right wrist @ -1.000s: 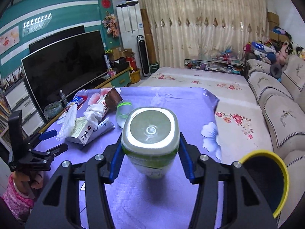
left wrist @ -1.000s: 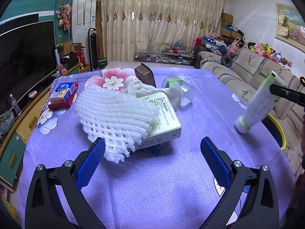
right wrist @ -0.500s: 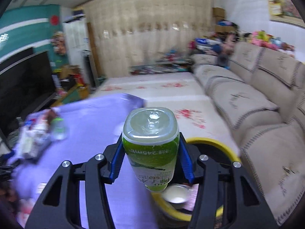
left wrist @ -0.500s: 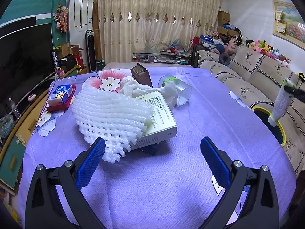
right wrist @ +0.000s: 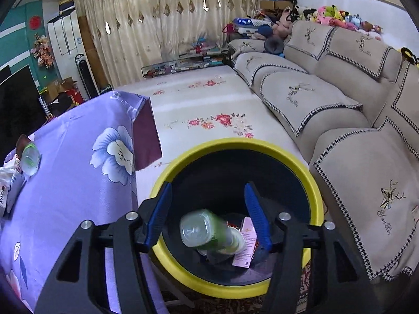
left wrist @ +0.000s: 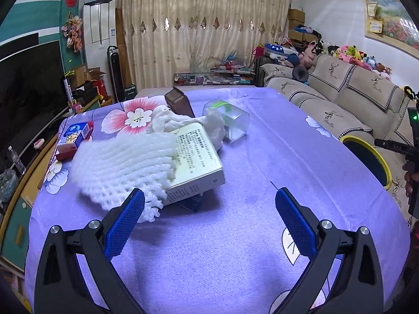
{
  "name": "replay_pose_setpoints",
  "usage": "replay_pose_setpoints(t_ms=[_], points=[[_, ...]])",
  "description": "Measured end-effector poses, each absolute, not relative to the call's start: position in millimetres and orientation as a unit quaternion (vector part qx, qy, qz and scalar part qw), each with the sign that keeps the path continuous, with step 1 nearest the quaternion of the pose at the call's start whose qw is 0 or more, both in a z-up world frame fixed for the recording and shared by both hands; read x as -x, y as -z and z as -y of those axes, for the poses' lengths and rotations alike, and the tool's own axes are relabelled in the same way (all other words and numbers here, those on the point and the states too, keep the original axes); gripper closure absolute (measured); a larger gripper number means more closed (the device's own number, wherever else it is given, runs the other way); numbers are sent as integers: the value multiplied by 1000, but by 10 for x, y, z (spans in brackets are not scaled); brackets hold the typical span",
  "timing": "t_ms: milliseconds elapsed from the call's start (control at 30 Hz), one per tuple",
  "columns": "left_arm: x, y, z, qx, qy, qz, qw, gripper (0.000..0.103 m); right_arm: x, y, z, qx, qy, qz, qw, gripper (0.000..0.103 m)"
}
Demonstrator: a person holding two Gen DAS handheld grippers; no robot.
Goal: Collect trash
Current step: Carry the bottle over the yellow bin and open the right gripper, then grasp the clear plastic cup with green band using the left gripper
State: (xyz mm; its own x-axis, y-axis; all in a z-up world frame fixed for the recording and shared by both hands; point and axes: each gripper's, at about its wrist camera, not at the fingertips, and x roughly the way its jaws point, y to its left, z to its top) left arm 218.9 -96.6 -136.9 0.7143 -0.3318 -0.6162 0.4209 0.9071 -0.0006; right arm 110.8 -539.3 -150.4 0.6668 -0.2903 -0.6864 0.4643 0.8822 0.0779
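Now one green-labelled plastic bottle [right wrist: 209, 231] lies blurred inside the single yellow-rimmed black bin [right wrist: 237, 145], beside one pink carton [right wrist: 246, 246]; the right gripper [right wrist: 208, 213] hangs above the bin, jaws released and empty. Away from the bin, the left gripper [left wrist: 208, 219] gapes before one white foam net [left wrist: 123, 164] and one white box [left wrist: 196, 162]

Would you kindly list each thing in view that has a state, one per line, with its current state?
Left gripper: open, empty, above the table.
Right gripper: open, empty, over the bin.
Green bottle: released, blurred, tilted inside the bin.
Yellow-rimmed bin: uncovered, holding trash.
Pink carton: lying in the bin.
White foam net: draped over the box.
White box: lying tilted on the table.
Clear cup: tipped on its side.
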Motion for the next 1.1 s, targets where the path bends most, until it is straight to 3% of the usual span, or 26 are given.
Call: replay_pose_setpoints(t_ms=[533,867,1100], points=[[-2617,1076,1446,-41,223,-375,899,5,-1119,1427,5206,-118,176,-340,916,46],[-3349,895,1994,-31,180,-403,897,5,-1117,1442,5169,-115,166,-340,918,45],[-3986,1186,2191,10,155,-477,865,21,-1123,1487,5160,-118,158,-344,918,45]])
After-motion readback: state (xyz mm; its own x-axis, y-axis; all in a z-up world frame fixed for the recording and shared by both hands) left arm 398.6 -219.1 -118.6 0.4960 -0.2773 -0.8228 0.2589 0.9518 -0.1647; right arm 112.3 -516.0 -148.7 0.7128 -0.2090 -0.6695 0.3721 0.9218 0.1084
